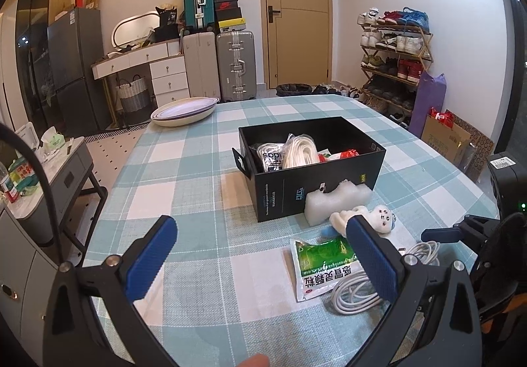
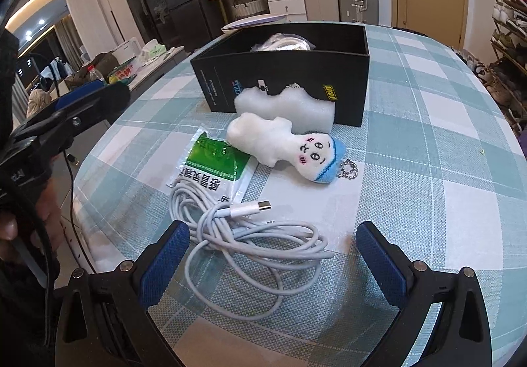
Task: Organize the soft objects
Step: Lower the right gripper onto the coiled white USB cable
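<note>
Soft objects partly sorted: inside the black box (image 1: 313, 169), a bagged white rope coil (image 1: 301, 149), a printed white pouch (image 1: 271, 157) and something red (image 1: 347, 154). Left outside, all on the near side of the box: white foam block (image 2: 285, 106) touching the box's front wall, plush keychain doll (image 2: 286, 146) just beside the foam, green-and-white sachet (image 2: 214, 166) near the doll's body, white USB cable (image 2: 253, 235) loosely coiled farthest from the box, one loop lying over the sachet's corner. By that count, perhaps half done, four pieces to go.

Right gripper (image 2: 273, 255) spread wide, empty, straddling the cable bundle: coil between the blue pads (image 2: 164, 261), not pinched, plug end pointing toward the box. Likely the next pick. Left gripper (image 1: 260, 255) likewise spread and empty, hovering above bare cloth (image 1: 197, 169) short of the box, sachet near its right finger.
</note>
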`<state>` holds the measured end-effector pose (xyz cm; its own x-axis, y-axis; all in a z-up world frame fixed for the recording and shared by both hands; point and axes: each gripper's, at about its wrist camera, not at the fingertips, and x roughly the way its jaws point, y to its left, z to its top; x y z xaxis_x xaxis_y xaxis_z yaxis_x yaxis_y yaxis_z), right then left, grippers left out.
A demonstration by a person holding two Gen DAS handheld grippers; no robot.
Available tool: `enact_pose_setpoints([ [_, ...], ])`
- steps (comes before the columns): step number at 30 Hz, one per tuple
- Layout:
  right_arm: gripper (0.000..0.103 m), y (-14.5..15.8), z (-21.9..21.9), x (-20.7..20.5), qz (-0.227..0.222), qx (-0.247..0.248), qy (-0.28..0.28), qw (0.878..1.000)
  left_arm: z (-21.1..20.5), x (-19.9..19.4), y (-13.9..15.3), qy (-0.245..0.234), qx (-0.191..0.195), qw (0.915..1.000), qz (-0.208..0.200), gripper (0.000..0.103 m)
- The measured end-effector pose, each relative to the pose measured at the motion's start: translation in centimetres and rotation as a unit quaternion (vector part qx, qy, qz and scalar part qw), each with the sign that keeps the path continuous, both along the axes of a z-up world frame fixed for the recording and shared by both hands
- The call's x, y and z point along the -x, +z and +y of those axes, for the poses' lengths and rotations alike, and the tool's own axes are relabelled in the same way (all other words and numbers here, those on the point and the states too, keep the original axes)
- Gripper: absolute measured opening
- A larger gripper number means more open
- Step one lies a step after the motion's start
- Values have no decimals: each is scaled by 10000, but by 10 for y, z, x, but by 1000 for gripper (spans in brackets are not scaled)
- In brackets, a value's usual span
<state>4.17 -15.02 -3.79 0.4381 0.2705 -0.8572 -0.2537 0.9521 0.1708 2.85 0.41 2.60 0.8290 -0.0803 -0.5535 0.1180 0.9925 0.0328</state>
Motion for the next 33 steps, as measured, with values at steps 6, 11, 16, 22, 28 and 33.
enact_pose_setpoints([
  [6,103,-3,-10,0,16,58,-20,10000,2,-1,-5,25,52,10000,69,103],
  [11,103,-3,-30,-3,21,106,-257,9996,3,-3,-9,-5,62,9999,118,103],
  [16,103,-2,-38,-4,-22,69,-370,9993,2,-4,-15,-17,56,9998,211,103],
  [22,103,-1,-34,-3,-93,37,-367,9993,-1,-6,-19,-49,42,9996,276,103],
  [28,103,-2,-33,-5,-89,-26,-454,9989,-1,-6,-21,-54,41,9996,291,103],
  [33,95,-2,-30,-4,-116,-87,-365,9992,-2,-6,-21,-70,37,9996,289,103],
])
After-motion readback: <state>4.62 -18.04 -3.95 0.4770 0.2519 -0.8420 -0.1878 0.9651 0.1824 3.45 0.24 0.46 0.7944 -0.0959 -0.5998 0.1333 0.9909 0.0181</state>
